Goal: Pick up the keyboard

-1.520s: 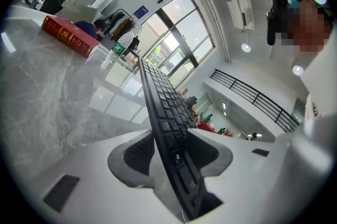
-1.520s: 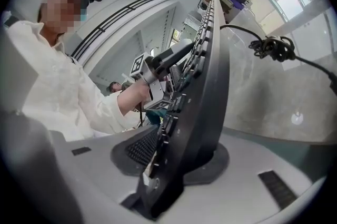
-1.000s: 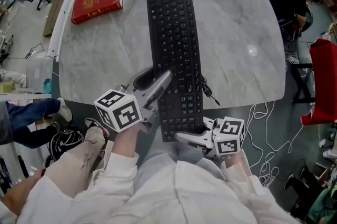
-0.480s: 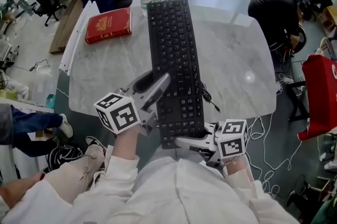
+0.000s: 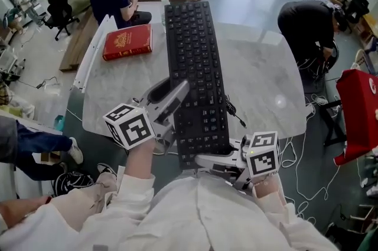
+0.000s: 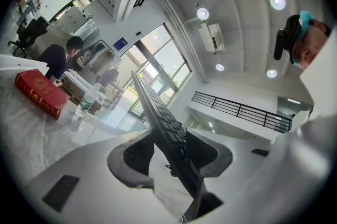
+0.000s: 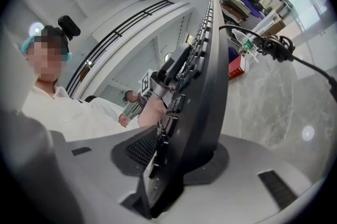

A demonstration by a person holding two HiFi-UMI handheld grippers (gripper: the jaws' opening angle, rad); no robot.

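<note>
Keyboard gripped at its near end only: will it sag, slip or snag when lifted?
Likely stiff: the keyboard runs straight out from the left gripper and right gripper, unbent. Its long free end may lever downward. The dangling cable might snag.

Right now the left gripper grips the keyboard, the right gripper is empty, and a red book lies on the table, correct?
No: the right gripper is not empty; the right gripper view shows its jaws clamped on the keyboard too. The left gripper and red book are as stated.

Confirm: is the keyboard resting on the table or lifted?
Lifted: the left gripper and right gripper clamp the keyboard at its near end, clear of the table.
</note>
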